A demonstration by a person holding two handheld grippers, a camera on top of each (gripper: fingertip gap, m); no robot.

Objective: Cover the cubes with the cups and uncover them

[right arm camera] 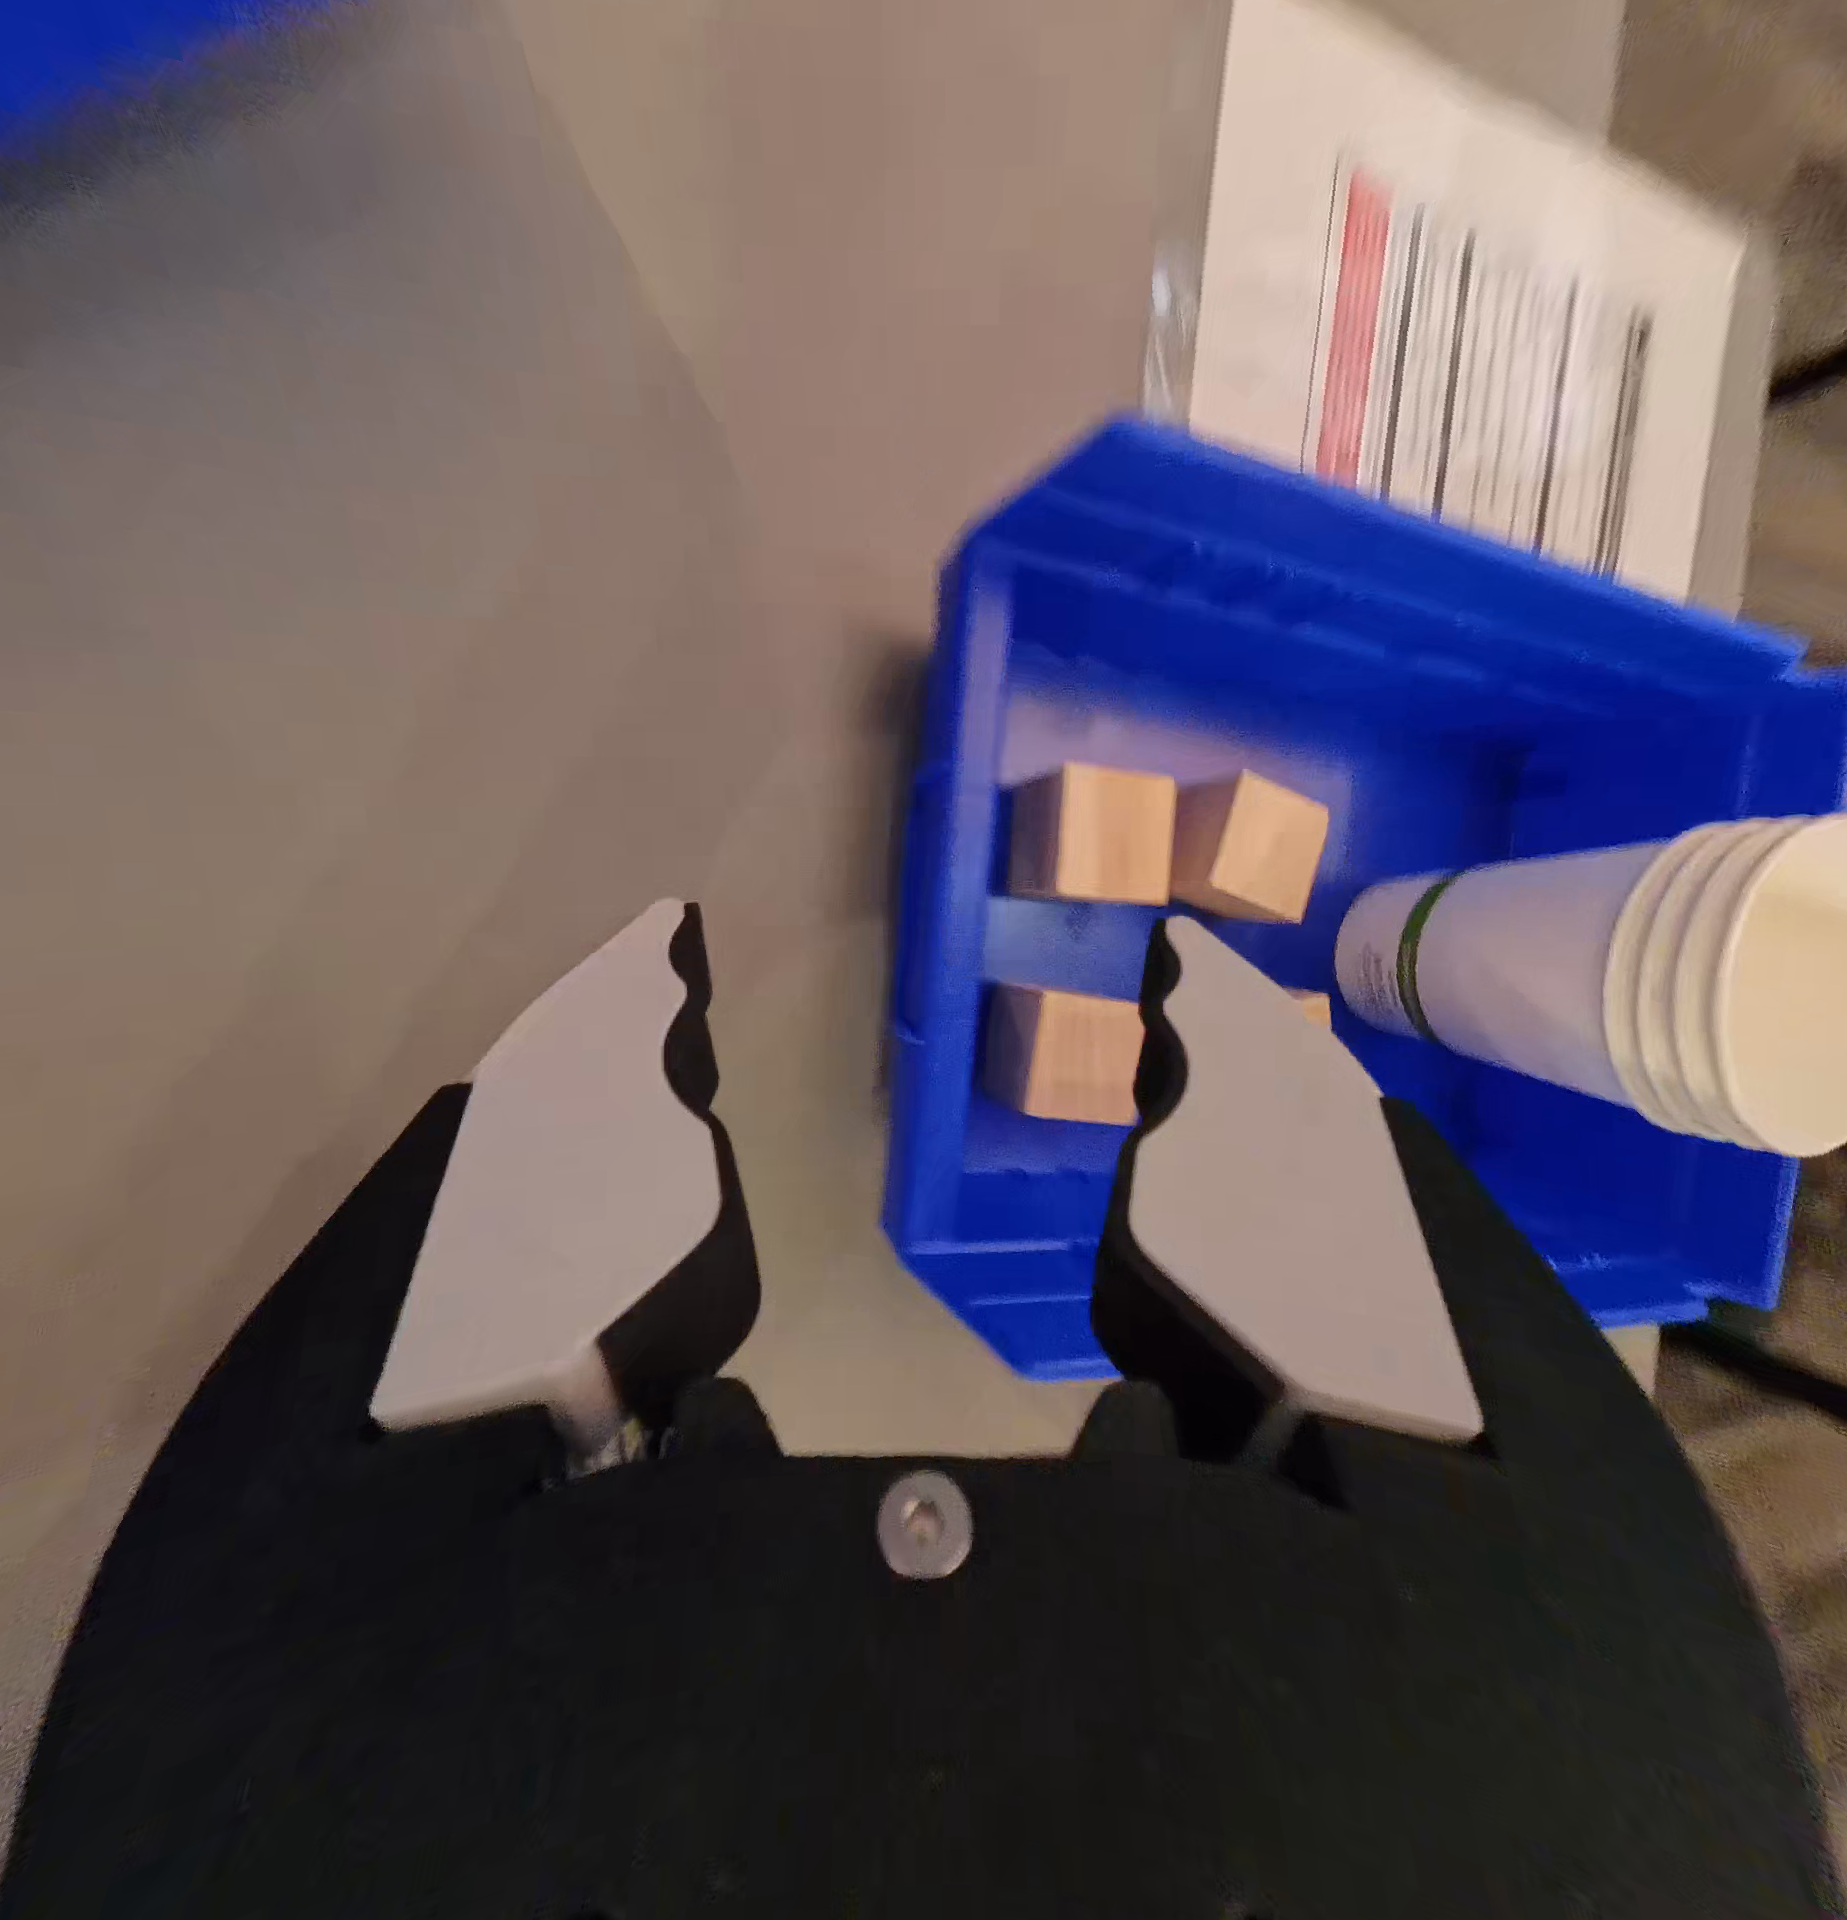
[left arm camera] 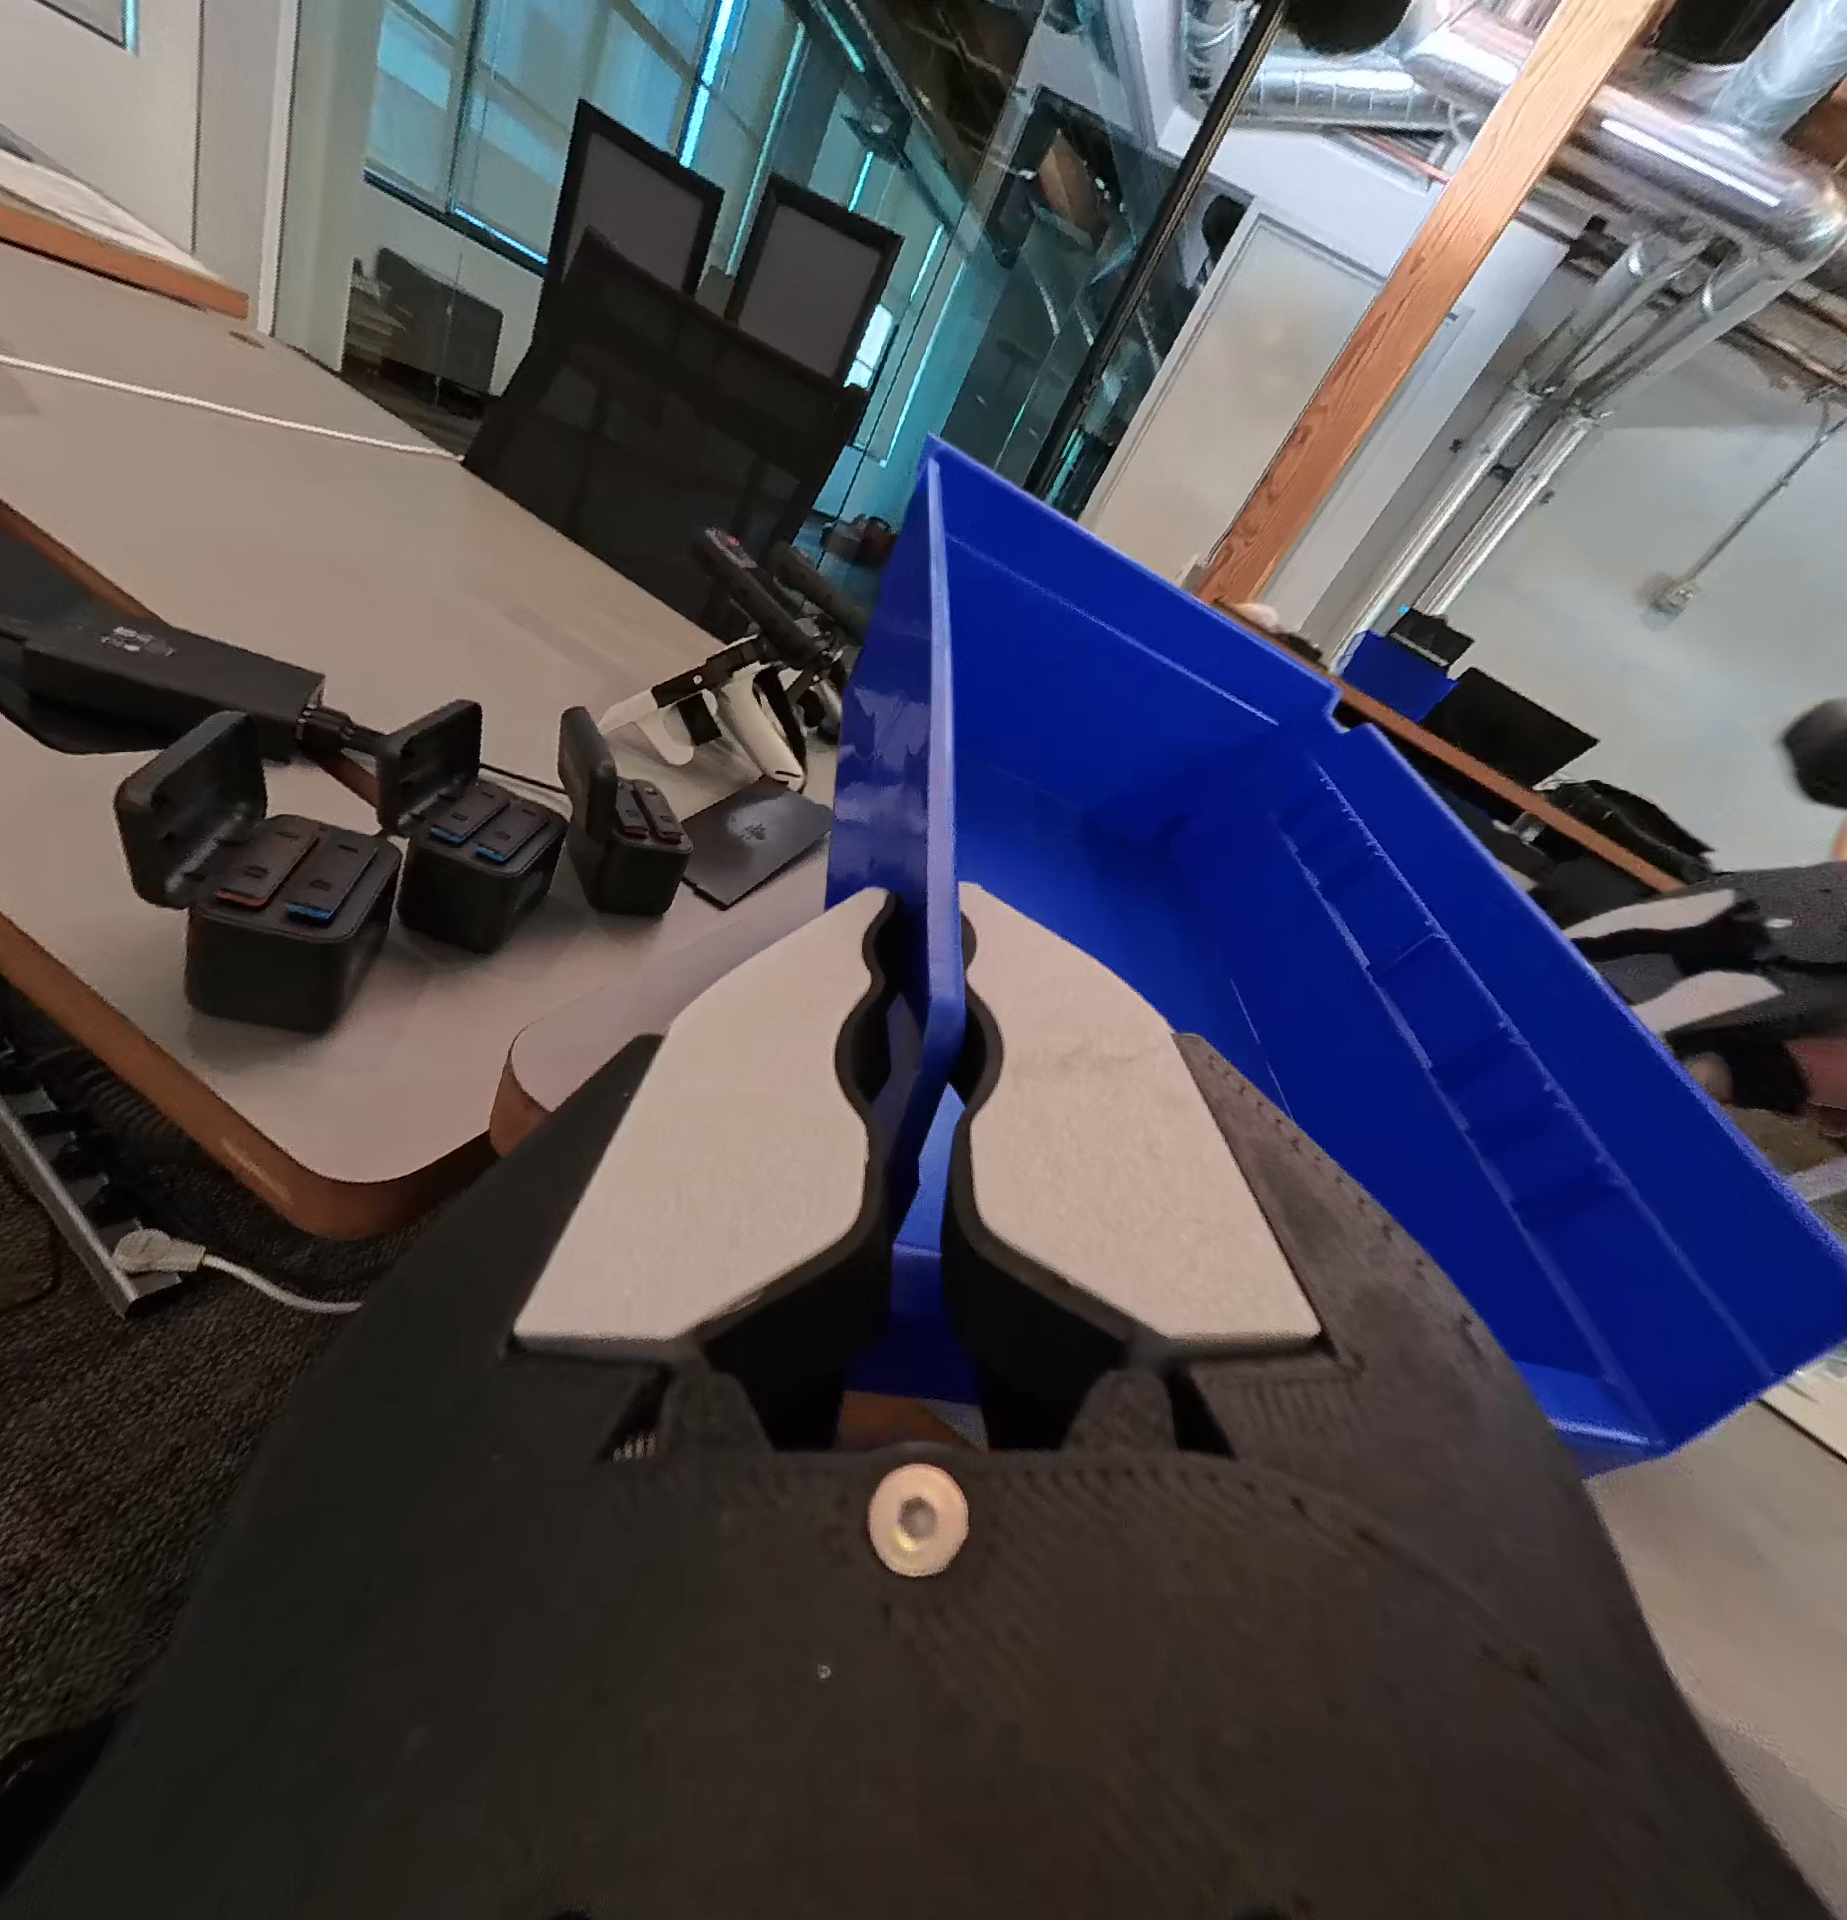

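The grey worktop [left arm camera: 306, 540] fills the left of the left wrist view, with three black charger cases [left arm camera: 399, 862] and a black chair [left arm camera: 670, 405] beyond them. Over its edge an empty blue bin [left arm camera: 1262, 883] is lifted and tilted; the left claw [left arm camera: 924, 925] is closed on the bin's near wall, one finger outside and one inside, the wall pinched between the tips. At the far right of that view part of a gloved hand [left arm camera: 1719, 977] shows beside the bin's far side. In the right wrist view a second, smaller blue bin [right arm camera: 1345, 634] rests on the worktop [right arm camera: 431, 623] near its edge, just in front of a white printed sheet [right arm camera: 1470, 312]. The right claw [right arm camera: 924, 925] hovers wide open and holds nothing, its right finger overlapping the bin's near-left part, its left finger over bare worktop. A stack of white paper cups [right arm camera: 1625, 997] lies on its side across the bin's right rim, mouth toward the camera, just right of the claw. Wooden cubes [right arm camera: 1116, 842] sit in the bin's floor: two side by side ahead of the claw, a third nearer, touching the right finger's outline, and a sliver of a fourth beyond that finger. The view is blurred.
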